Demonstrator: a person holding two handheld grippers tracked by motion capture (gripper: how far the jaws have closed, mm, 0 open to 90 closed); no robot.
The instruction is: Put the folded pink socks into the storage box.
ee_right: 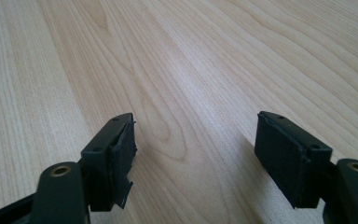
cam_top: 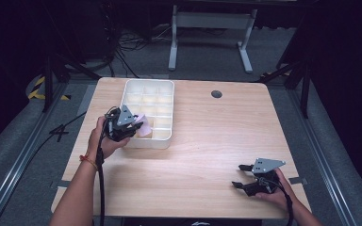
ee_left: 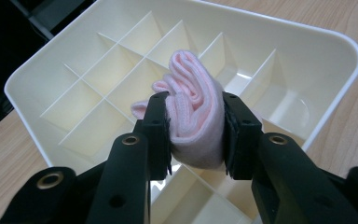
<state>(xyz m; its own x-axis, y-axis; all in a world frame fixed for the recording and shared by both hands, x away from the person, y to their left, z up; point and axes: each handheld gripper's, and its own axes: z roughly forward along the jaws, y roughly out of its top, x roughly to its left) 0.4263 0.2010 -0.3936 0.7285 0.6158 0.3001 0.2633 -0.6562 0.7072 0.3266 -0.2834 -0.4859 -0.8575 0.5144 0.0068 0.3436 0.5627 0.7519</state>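
- Cloth (ee_left: 193, 116): pink, soft, folded into a wad; clamped between the jaws of the left gripper (ee_left: 195, 133); hangs over the near-left part of the tray (ee_left: 349, 51), above a cell at the near edge; which cell exactly, cannot tell.
- Tray: white plastic, divided by thin walls into a grid of small cells; sits on the table (cam_top: 217, 150) at its far left; cells in sight hold nothing.
- Left gripper (cam_top: 125, 125): held in the left hand (cam_top: 101, 139) at the tray's near-left corner; jaws narrow, pressed on both sides of the cloth; folds bulge out above the pads.
- Right gripper (cam_top: 245, 176): rests at the near right of the table in the right hand (cam_top: 275, 193), well apart from the tray; jaws wide, nothing between them; bare wood ahead in the right gripper view (ee_right: 193, 140).
- Step in hand, as judged: lowering the cloth into a cell.
- Risk 1: wad looks wider than a cell; on release it may spring open and straddle a wall or spill into the next cell; cause, folds loosened too high above the cell.
- Risk 2: jaws may catch a thin wall on descent and shift or tip the light tray; cause, poor alignment, no second gripper steadying the tray.
- Risk 3: fibres may cling to the pads and lift the cloth out on withdrawal.
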